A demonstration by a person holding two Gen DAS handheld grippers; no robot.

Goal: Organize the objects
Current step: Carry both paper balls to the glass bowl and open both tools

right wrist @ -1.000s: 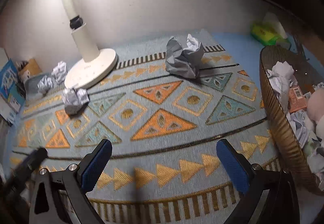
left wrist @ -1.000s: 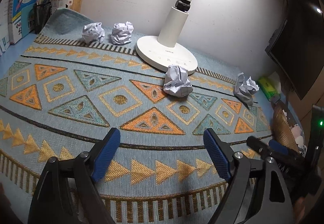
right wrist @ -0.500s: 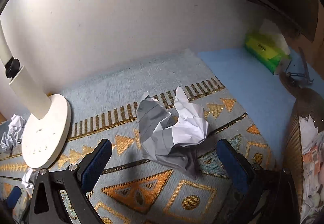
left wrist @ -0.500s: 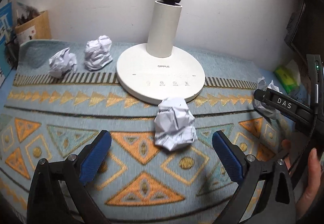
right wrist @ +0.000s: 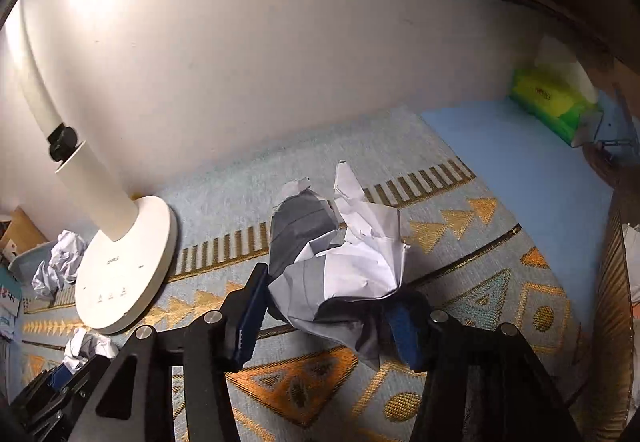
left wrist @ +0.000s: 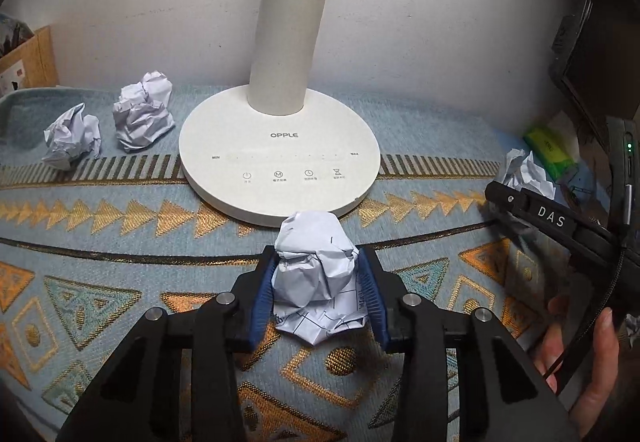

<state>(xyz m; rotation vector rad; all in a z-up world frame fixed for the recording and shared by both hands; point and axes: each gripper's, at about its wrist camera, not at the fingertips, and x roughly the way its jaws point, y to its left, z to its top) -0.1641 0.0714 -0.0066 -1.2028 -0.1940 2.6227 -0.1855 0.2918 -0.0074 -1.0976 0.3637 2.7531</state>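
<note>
My left gripper (left wrist: 318,292) and right gripper (right wrist: 328,316) each pinch a paper ball (left wrist: 316,274), (right wrist: 340,262); loose crumples could slip free when lifted

The lamp (left wrist: 280,146) loses its upper arm past the top edge of the left wrist view. In the right wrist view, the wicker basket (right wrist: 612,322) is cut off at the right edge, its contents mostly out of sight. The crumpled grey-and-white paper (right wrist: 340,270) covers most of the right hand-held gripper's (right wrist: 326,326) far blue pad, and the print on the green packet (right wrist: 552,102) is too small to read.
</note>
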